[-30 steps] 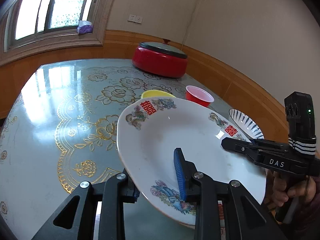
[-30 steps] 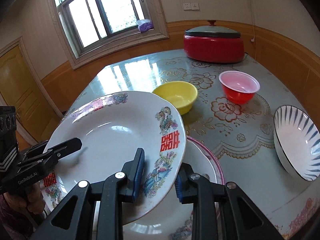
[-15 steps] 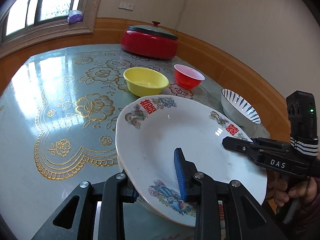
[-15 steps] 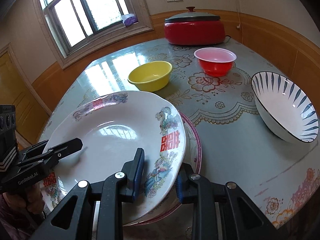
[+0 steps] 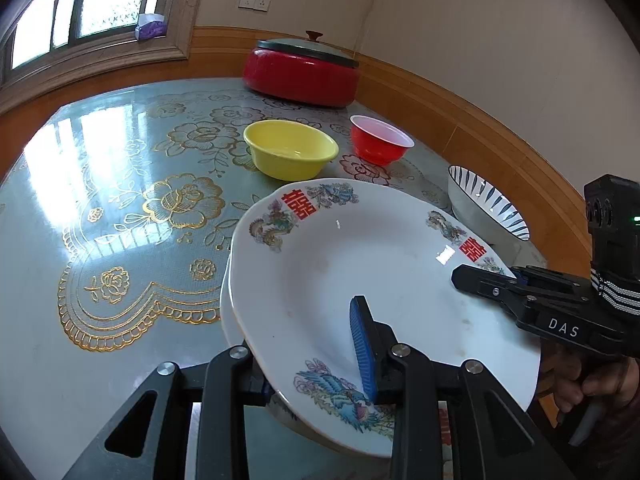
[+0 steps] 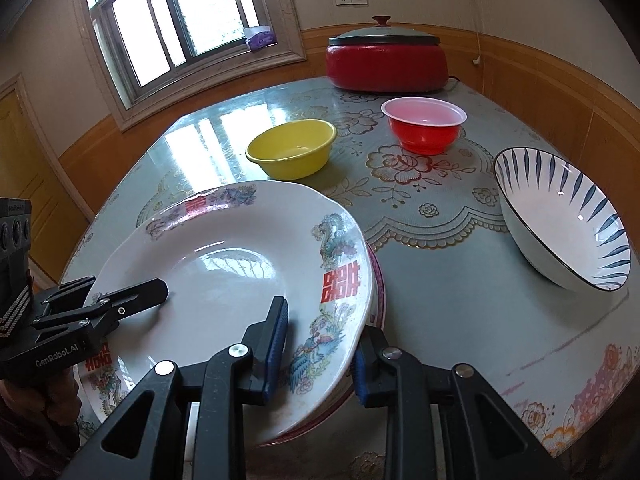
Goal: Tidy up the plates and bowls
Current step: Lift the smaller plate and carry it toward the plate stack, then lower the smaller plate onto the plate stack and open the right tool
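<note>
Claws, left [image 5: 316,360] and right [image 6: 320,344], each clamp the floral plate's [image 5: 360,264] rim

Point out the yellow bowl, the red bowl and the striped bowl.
yellow bowl [image 6: 294,148]: right wrist view, inner floor.
red bowl [image 6: 425,114]: right wrist view, inside.
striped bowl [image 6: 560,216]: right wrist view, white inner wall.

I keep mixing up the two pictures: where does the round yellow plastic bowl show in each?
Left wrist view: yellow plastic bowl upper middle, left of the red plastic bowl.
Right wrist view: yellow plastic bowl upper middle-left.
Shared landmark: red lidded pot behind.
</note>
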`<action>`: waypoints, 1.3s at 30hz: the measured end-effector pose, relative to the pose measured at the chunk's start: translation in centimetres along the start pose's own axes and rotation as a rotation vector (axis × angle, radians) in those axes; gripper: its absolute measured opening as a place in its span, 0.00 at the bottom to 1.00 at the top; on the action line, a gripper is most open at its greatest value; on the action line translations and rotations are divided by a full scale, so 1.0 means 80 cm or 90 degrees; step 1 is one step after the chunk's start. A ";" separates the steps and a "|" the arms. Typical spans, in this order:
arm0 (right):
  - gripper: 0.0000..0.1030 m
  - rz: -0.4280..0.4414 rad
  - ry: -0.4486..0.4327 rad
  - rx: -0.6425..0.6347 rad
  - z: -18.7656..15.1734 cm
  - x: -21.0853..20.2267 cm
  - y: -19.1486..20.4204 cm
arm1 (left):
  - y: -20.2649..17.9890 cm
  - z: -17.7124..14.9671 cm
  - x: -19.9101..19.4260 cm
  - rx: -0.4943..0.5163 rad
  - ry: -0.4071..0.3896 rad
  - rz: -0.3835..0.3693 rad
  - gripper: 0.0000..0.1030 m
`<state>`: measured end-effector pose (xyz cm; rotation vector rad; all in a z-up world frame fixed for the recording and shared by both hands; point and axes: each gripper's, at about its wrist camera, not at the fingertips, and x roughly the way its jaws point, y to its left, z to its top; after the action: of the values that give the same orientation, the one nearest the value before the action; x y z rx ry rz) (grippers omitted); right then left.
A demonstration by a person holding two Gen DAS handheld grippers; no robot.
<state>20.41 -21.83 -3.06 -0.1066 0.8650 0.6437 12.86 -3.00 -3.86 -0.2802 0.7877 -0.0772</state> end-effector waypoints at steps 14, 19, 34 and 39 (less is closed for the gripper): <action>0.30 -0.048 -0.011 -0.022 -0.016 -0.001 0.004 | -0.003 -0.007 0.008 -0.002 0.020 -0.005 0.32; 0.30 -0.043 -0.015 -0.010 -0.023 0.003 0.002 | -0.003 -0.008 0.009 0.003 0.017 -0.003 0.32; 0.35 -0.056 -0.029 -0.029 -0.023 0.010 0.008 | -0.005 -0.005 0.006 0.008 0.041 0.012 0.32; 0.35 -0.064 -0.032 -0.033 -0.023 0.009 0.008 | -0.004 -0.001 0.005 0.008 0.067 0.007 0.34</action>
<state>19.14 -21.57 -4.66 -0.1784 0.7892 0.5723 13.05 -3.42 -4.08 -0.2614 0.8934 -0.0865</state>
